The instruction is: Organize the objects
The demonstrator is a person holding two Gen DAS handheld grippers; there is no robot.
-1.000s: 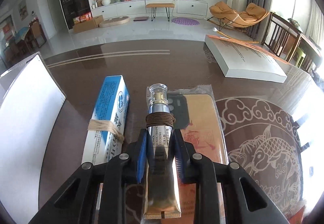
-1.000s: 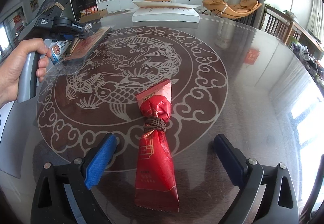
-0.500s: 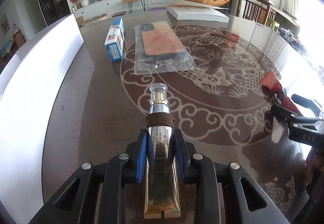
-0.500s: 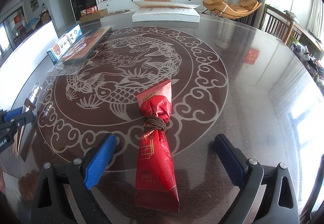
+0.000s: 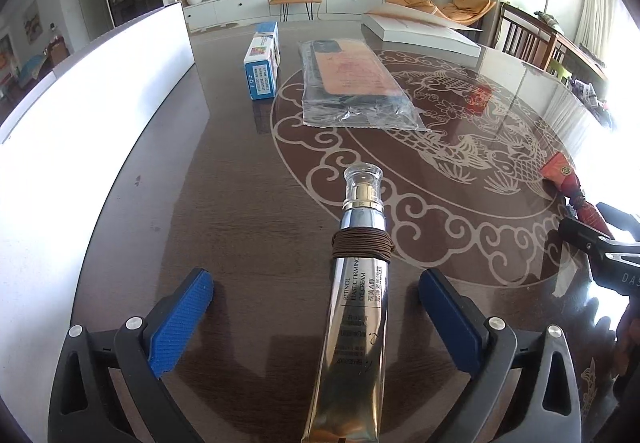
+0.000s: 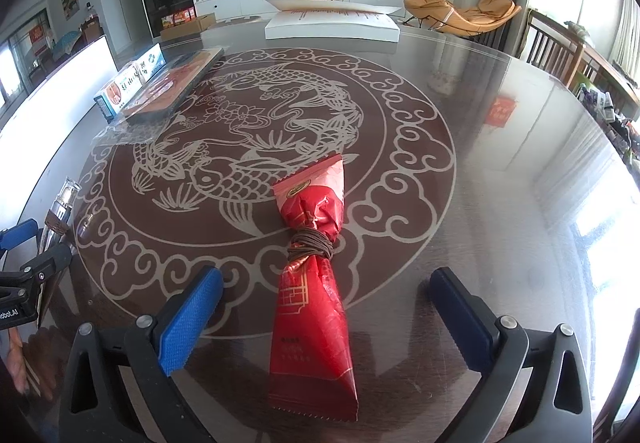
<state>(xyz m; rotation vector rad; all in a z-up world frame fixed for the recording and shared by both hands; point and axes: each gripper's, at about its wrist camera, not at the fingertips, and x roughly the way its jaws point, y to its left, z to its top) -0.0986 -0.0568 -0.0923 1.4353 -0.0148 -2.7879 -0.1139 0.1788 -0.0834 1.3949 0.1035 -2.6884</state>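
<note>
A metallic cream tube [image 5: 358, 307] with a clear cap and a brown cord wound round it lies on the dark table [image 5: 240, 203]. My left gripper [image 5: 314, 283] straddles it, jaws opening, and neither blue pad touches the tube. A red snack packet [image 6: 314, 315], tied at its waist with brown cord, lies between the pads of my right gripper [image 6: 326, 279]. Those jaws are also opening and stand well clear of the packet. In the right wrist view the tube [image 6: 64, 203] shows at the far left; the packet [image 5: 568, 183] shows at the right of the left wrist view.
A blue-and-white carton [image 5: 262, 63] and a phone case in a clear bag [image 5: 352, 83] lie side by side farther back. A flat white box [image 5: 420, 33] sits at the far edge. A white board [image 5: 80, 123] runs along the table's left side.
My left gripper carried the tube back from beside the carton and bagged case to the near part of the table, then let it go. The right gripper stayed in place.
</note>
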